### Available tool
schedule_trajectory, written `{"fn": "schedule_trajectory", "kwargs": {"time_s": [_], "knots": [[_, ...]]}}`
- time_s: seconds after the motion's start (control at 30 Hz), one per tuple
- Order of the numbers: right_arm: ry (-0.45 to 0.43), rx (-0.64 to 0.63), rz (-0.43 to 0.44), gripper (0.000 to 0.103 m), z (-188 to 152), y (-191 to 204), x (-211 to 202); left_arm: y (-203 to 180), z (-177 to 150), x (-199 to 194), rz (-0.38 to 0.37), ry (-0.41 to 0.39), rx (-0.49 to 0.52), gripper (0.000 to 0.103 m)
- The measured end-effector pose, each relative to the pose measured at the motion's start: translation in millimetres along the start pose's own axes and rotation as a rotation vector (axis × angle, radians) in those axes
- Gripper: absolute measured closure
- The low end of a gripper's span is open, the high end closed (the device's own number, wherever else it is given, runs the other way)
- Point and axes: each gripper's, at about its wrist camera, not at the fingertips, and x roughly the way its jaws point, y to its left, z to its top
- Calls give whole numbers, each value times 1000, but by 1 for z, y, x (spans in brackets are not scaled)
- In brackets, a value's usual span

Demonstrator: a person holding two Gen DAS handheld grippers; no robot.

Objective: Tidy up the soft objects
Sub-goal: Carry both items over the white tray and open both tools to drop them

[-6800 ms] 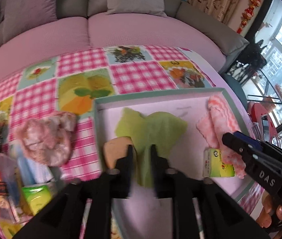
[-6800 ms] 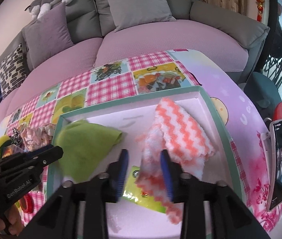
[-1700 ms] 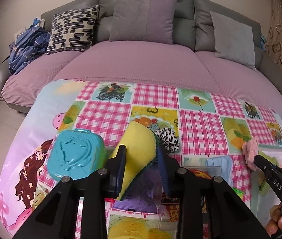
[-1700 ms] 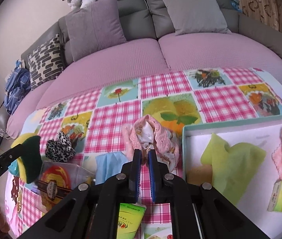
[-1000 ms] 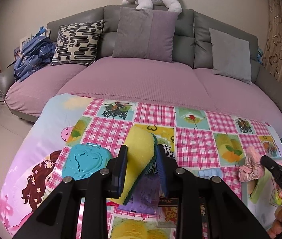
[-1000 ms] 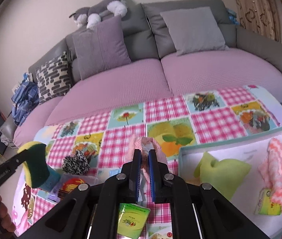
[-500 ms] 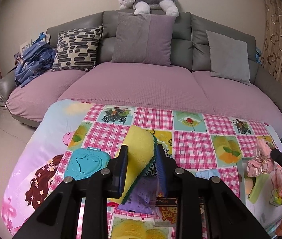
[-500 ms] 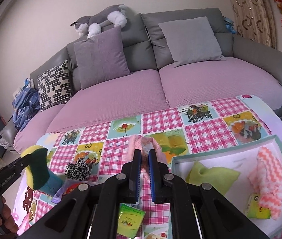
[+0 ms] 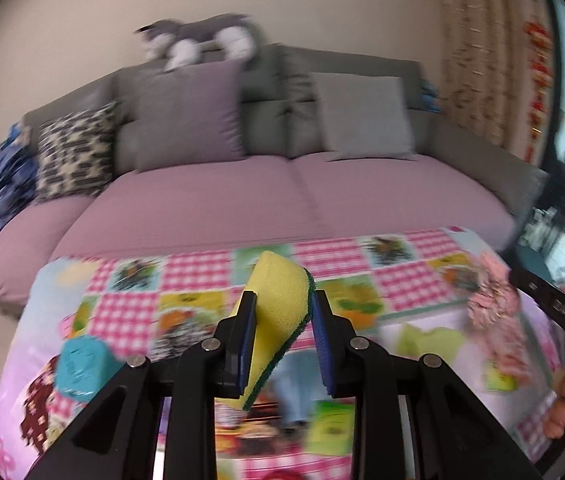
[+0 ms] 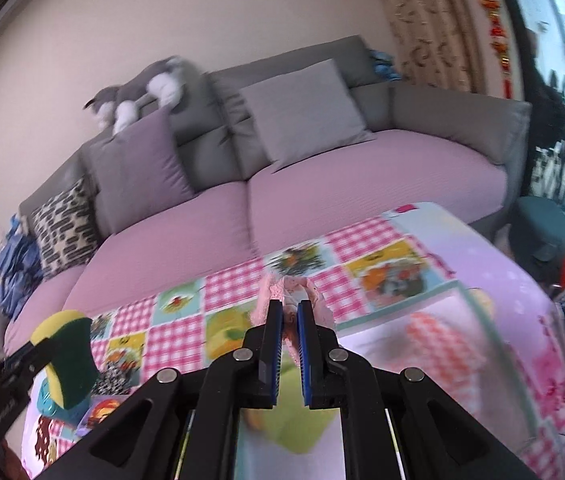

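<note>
My left gripper (image 9: 282, 316) pinches the yellow-and-green sponge (image 9: 278, 308) above the checked tablecloth (image 9: 130, 312), while my right gripper (image 10: 289, 320) is clamped on the pink frilly cloth (image 10: 282, 292), lifted near the tray (image 10: 478, 304)

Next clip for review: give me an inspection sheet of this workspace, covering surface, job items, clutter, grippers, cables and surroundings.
Surface: table under a pink checked, picture-patch cloth; image blurred.
Job's things: yellow sponge with green scouring side, held clear above the table; frilly pink fabric piece, also lifted; shallow teal-rimmed tray holding a lime-green cloth and an orange-white knitted cloth.
Clutter: teal plastic case, leopard-print scrunchie, green packets, blurred.
Grippers: left gripper jaws clamp the sponge; right gripper jaws nearly closed on the pink fabric.
Cables: nothing seen.
Surroundings: grey sofa with pink cover, cushions, grey-white plush toy on the backrest.
</note>
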Motion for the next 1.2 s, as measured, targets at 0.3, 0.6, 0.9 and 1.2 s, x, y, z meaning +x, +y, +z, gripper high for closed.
{"fn": "schedule_trajectory", "kwargs": {"time_s": [0.3, 0.6, 0.9, 1.2], "knots": [[29, 55, -77, 95, 2, -52, 5, -103, -14, 15, -184, 25, 176, 74], [173, 99, -88, 95, -23, -79, 49, -160, -46, 66, -215, 152, 271, 74], [233, 109, -65, 91, -30, -79, 59, -170, -56, 75, -238, 177, 287, 71], [227, 118, -84, 87, -23, -79, 49, -164, -52, 74, -330, 235, 223, 57]]}}
